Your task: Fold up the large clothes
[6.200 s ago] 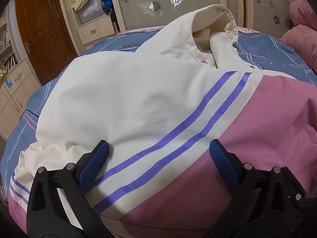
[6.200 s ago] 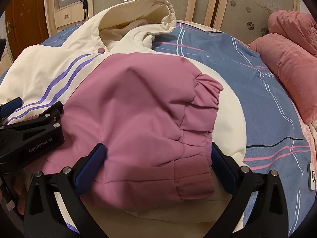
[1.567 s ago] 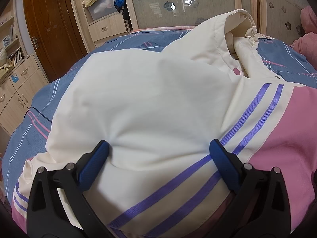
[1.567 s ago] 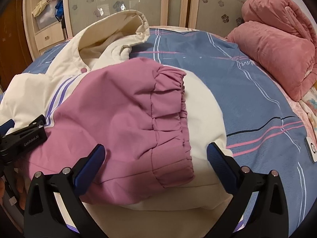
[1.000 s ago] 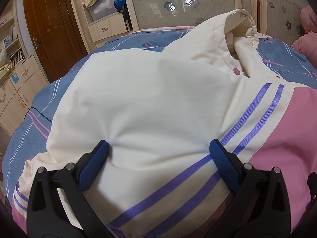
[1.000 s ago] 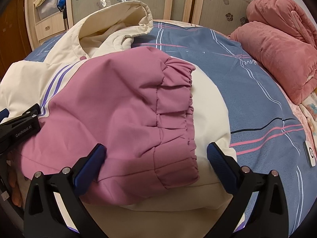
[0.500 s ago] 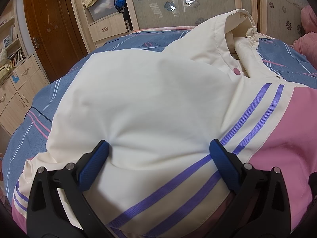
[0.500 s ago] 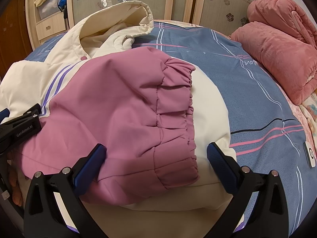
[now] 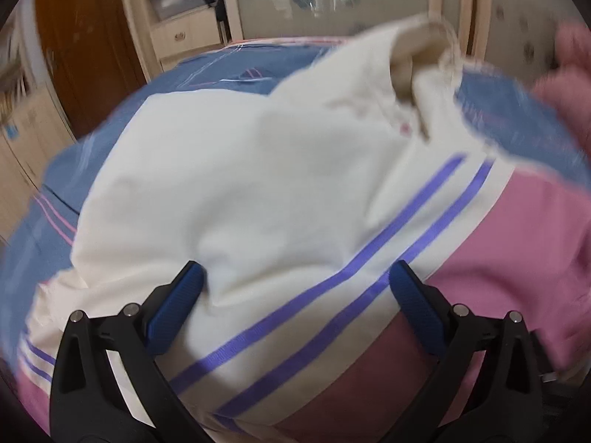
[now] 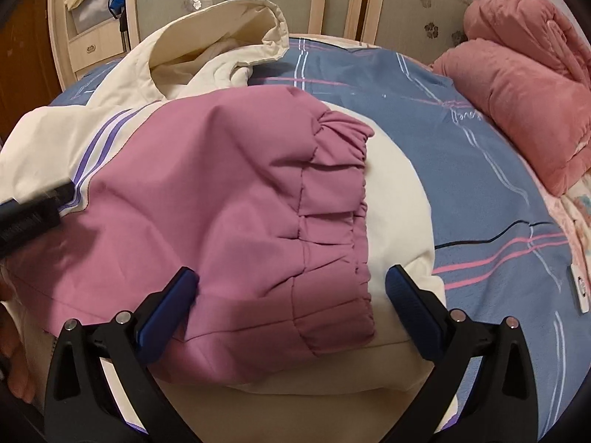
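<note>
- The left gripper (image 9: 295,295), black with blue rubber pads, has its jaws spread wide and holds nothing; the pads straddle the cream body of the jacket, and whether they press on it I cannot tell.
- The right gripper (image 10: 291,295), of the same make, is likewise spread wide with nothing between its pads; one pad lies against the mauve sleeve, the other beside the sleeve's gathered cuff (image 10: 336,221).
- The task's thing, a large padded hooded jacket in cream and mauve-pink with two purple stripes (image 10: 207,199), lies on the blue striped bedsheet (image 10: 480,184), sleeve folded across its body and cream hood (image 10: 221,37) standing open at the far end.
- Judged from this, the step in hand is the next fold, probably hem toward hood.
- To do it well: take the near hem on both sides of the jacket at matching points, pinching all layers so the folded sleeve does not slide out.
- Lift low and carry evenly; the padding looks springy, so press the crease afterwards.
- Keep clear of the rolled pink plush blankets (image 10: 517,85) beyond the jacket's right side.
- The left view is blurred, so detail there is uncertain.
</note>
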A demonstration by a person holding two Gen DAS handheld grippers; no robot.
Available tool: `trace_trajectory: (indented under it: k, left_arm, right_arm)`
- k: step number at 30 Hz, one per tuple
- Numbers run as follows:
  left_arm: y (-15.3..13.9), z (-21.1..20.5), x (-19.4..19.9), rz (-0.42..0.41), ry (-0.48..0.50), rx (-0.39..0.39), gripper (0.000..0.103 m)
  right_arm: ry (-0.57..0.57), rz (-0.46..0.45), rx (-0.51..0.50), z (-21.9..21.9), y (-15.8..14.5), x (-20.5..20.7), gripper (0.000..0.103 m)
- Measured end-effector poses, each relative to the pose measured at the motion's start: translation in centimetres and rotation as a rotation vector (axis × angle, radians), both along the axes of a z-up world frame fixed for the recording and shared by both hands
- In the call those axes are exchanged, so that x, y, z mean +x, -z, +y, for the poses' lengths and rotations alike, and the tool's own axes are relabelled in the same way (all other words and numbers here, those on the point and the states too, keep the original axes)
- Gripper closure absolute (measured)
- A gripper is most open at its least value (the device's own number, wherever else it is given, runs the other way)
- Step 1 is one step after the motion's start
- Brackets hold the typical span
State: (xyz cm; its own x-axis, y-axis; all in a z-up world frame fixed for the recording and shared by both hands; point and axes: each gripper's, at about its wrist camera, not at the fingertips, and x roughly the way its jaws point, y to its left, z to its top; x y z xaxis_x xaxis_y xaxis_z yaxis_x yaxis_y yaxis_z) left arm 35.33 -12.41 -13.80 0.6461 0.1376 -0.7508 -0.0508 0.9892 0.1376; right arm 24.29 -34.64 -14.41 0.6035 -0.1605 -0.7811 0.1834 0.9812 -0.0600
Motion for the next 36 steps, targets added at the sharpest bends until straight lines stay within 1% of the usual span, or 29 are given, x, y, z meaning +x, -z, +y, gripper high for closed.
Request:
trace_trajectory:
  k: [1,2,6,10,20,29,30,31,32,34,35,36]
  left_arm:
    - [0.4,-0.4,0.1,-0.008,0.010,0.028,0.002]
    - [0.6,-0.5,0.2,-0.014,0.013,0.035,0.002]
    - [0.8,0.0,0.9,-0.004,0.010,-0.002,0.002]
    - [1.1,-0.1,1.3,-0.007,0.007,0.011,0.002]
    - [1.2,-0.4,0.4,-0.034,0.002,0.011,0.002]
    - [1.1,-0.2,0.1,-0.033,0.001,0.011,0.002]
    - [0.7,0.0,0.0,-0.033,-0.002,0.009,0.002]
    - [0.1,0.3,-0.2,-0.047,-0.025,0.004,0.002]
    - [-0.7,0.8,-0.7,-0.086,-0.056,-0.008,0.002]
    - [-1.5,1.6,-1.3,-0.128,-0.064,-0.052,0.002]
    - [-1.3,1.9,-1.1,-0.112,-0.056,-0.070,0.002]
    - [-0.9,2.0,-0.7,-0.080,-0.047,-0.073,0.002]
  right_arm:
    - [0.000,0.001,-0.001,0.0,0.0,0.0,0.001]
    - [0.000,0.001,-0.004,0.0,0.0,0.0,0.001]
    - [-0.003,0.000,-0.008,-0.1,-0.1,0.0,0.001]
    - [-0.005,0.001,-0.007,-0.2,-0.1,-0.1,0.001]
    - [-0.009,0.001,-0.009,-0.1,-0.1,-0.1,0.001]
    - [-0.008,0.001,-0.009,-0.1,-0.1,0.0,0.001]
    - [-0.009,0.000,-0.008,-0.1,-0.1,-0.1,0.001]
    - [-0.009,-0.001,-0.006,-0.1,-0.1,-0.1,0.001]
    - [-0.011,-0.002,-0.003,-0.1,-0.2,-0.1,0.001]
    - [-0.014,0.000,-0.003,-0.1,-0.1,0.0,0.001]
    - [-0.015,0.000,-0.006,0.0,-0.1,0.0,0.001]
    - [-0.016,0.001,-0.009,0.0,-0.1,0.1,0.001]
